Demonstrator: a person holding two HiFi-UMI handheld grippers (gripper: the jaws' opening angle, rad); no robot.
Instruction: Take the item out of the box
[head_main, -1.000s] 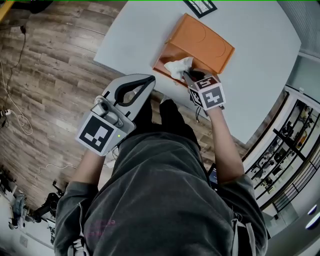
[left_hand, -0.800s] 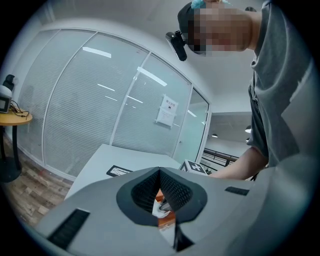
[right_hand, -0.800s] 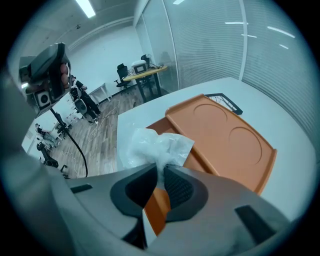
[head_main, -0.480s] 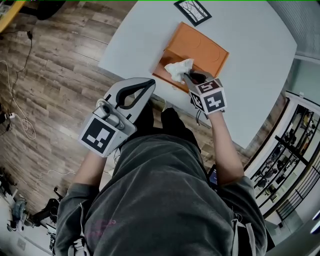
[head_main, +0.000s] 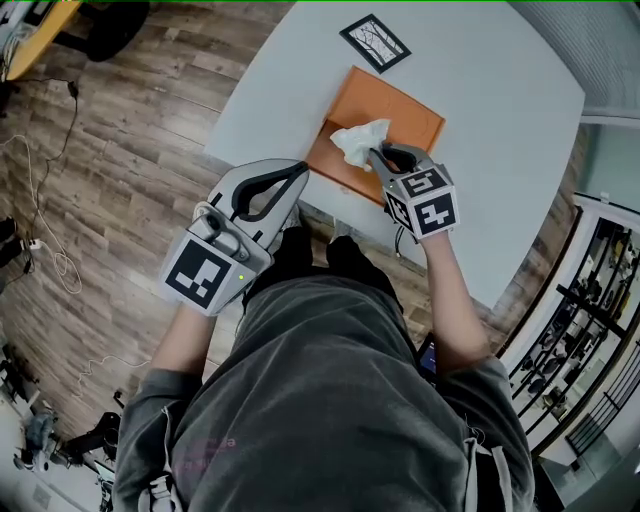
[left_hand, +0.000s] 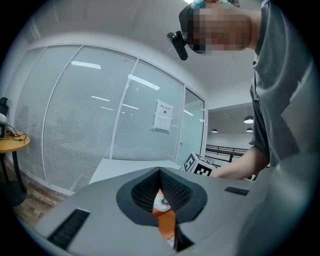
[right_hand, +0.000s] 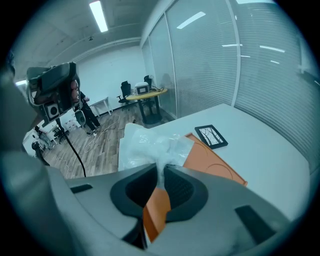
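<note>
- Right gripper view shows your right gripper (right_hand: 161, 175) pinched nearly closed on the white crumpled item (right_hand: 150, 145).
- From the head view, the item bunches at the tips' 10 o'clock, over the orange box's (head_main: 400, 105) near edge. It is grasped and looks partly out.
- You have yet to lift it clear onto the table (head_main: 500, 130).
- Your left gripper (head_main: 302, 172) is closed and empty at the box's 8 o'clock.

Crinkly glossy plastic bag (head_main: 360, 142), smooth matt orange box (head_main: 400, 110).

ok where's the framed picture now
In the head view the framed picture lies on the white table near the top, just past the orange box; the right gripper view shows it right of centre, beyond that box.
</note>
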